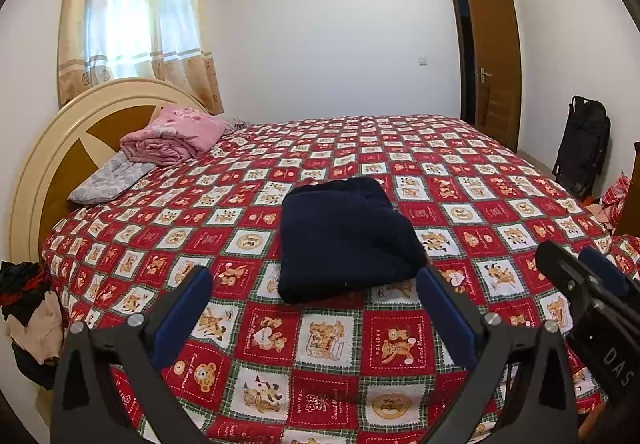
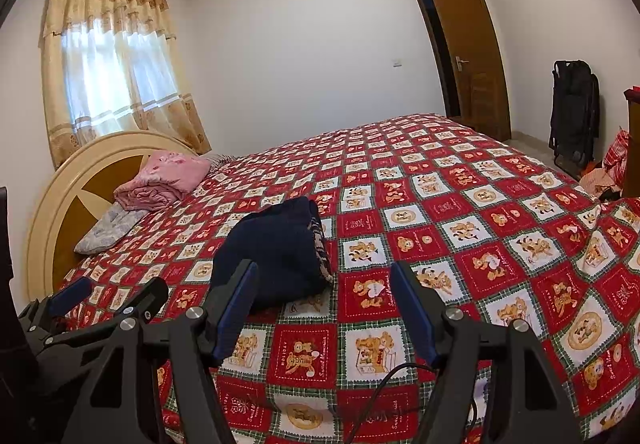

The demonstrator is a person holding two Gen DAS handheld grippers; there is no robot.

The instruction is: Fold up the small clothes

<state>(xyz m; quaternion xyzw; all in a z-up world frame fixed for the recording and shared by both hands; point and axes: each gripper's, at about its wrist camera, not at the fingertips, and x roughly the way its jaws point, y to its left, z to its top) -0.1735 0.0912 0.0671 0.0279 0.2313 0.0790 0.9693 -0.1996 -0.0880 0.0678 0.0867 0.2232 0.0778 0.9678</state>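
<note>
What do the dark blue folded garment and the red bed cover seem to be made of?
The dark blue garment looks like thick, soft, matte knit or fleece: it folds bulkily, without shine. The bed cover seems to be printed, quilted cotton: matte, with bear squares and light puckering. Neither can be told for certain.

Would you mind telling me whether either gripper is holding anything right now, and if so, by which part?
Nothing is held. The left gripper and right gripper are both open above the bedspread, short of the folded navy garment.
</note>
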